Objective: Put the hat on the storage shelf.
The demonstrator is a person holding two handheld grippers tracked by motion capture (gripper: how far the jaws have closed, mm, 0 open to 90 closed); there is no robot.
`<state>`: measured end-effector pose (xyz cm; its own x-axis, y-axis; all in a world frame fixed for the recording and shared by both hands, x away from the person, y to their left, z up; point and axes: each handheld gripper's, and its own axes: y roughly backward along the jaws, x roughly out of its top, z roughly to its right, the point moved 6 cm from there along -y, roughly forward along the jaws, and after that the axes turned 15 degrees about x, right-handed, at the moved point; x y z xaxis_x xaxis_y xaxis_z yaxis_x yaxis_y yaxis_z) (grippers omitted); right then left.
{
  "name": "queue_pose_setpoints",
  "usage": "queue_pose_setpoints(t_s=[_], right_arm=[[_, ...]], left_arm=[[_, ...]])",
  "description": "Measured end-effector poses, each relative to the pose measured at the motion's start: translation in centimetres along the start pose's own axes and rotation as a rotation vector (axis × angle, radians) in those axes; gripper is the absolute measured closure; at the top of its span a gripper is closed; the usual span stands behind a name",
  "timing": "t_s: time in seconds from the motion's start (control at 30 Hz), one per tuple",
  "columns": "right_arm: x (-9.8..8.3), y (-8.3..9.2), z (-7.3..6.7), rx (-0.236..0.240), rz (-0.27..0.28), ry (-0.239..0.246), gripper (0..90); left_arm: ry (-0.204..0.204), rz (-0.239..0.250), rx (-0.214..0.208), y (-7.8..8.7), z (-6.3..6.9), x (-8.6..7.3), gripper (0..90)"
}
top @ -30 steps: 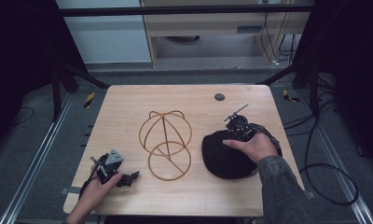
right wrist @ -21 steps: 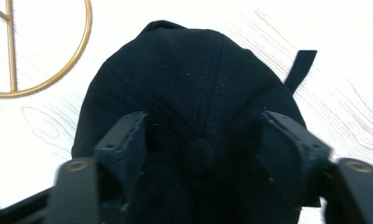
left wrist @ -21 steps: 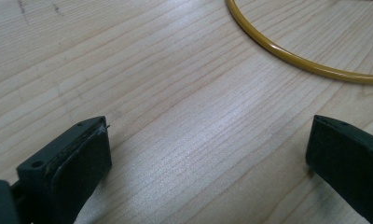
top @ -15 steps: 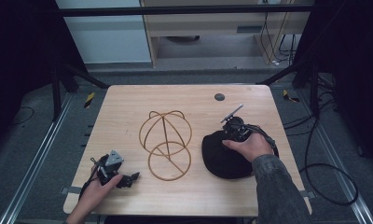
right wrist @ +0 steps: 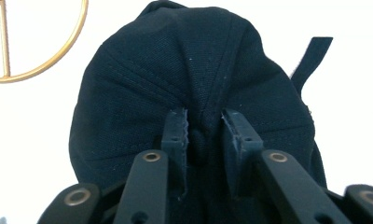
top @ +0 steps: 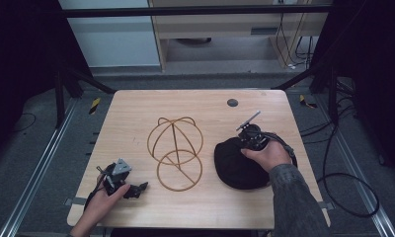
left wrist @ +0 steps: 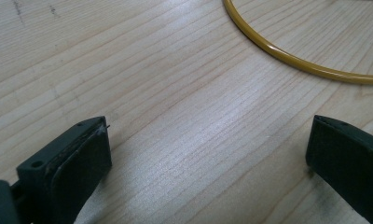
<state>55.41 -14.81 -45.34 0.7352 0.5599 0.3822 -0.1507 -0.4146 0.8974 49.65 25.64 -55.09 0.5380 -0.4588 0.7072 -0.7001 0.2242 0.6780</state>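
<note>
- My right tongs [right wrist: 204, 133] have just been closing, and now they pinch a fold of cloth at the top of the black cap [right wrist: 194, 84]. In the right gripper view the cloth bunches up between the two pads.
- From the high view, my right hand [top: 264, 153] holds these right tongs [top: 248, 140] over the cap [top: 237, 165], on the side far from me.
- The cap lies on the desk [top: 136, 113], on its right part, just beside the gold wire stand [top: 176, 153] but I cannot tell if they touch.
- My left tongs [left wrist: 208, 154] are spread wide and hold nothing; between the jaws I see bare wood of the desk [left wrist: 175, 93].
- The left tongs [top: 136, 189] rest low on the desk near the front left corner, close to the ring at the base of the stand [left wrist: 292, 56], not touching it.
- Count: one cap, one wire stand, two tongs, one small dark round spot [top: 232, 102] on the far part of the desk.
</note>
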Motion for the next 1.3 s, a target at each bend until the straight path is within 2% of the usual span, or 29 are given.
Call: queue_pose_setpoints(t_s=[0.33, 0.63, 0.83, 0.93, 1.2, 1.3], right_arm=[[-0.6, 1.4, -0.3, 0.015, 0.049, 0.013, 77.8], [-0.9, 3.8, -1.1, 0.038, 0.135, 0.024, 78.0], [-0.8, 5.1, -1.5, 0.031, 0.167, 0.024, 78.1], [-0.6, 6.1, -1.9, 0.032, 0.200, 0.032, 78.3], [-0.6, 7.3, -2.2, 0.026, 0.249, 0.048, 78.4], [-0.8, 8.2, -2.4, 0.028, 0.285, 0.056, 78.4]], left_arm=[[0.002, 0.002, 0.002, -0.1, 0.0, 0.1, 0.0], [-0.005, 0.005, -0.006, -0.2, 0.0, 0.1, 0.0], [-0.005, 0.004, -0.005, -0.2, 0.0, 0.2, 0.0], [-0.006, 0.003, -0.005, -0.2, 0.0, 0.2, 0.0], [-0.006, 0.004, -0.005, -0.2, 0.0, 0.2, 0.0], [-0.006, 0.004, -0.005, -0.2, 0.0, 0.2, 0.0]])
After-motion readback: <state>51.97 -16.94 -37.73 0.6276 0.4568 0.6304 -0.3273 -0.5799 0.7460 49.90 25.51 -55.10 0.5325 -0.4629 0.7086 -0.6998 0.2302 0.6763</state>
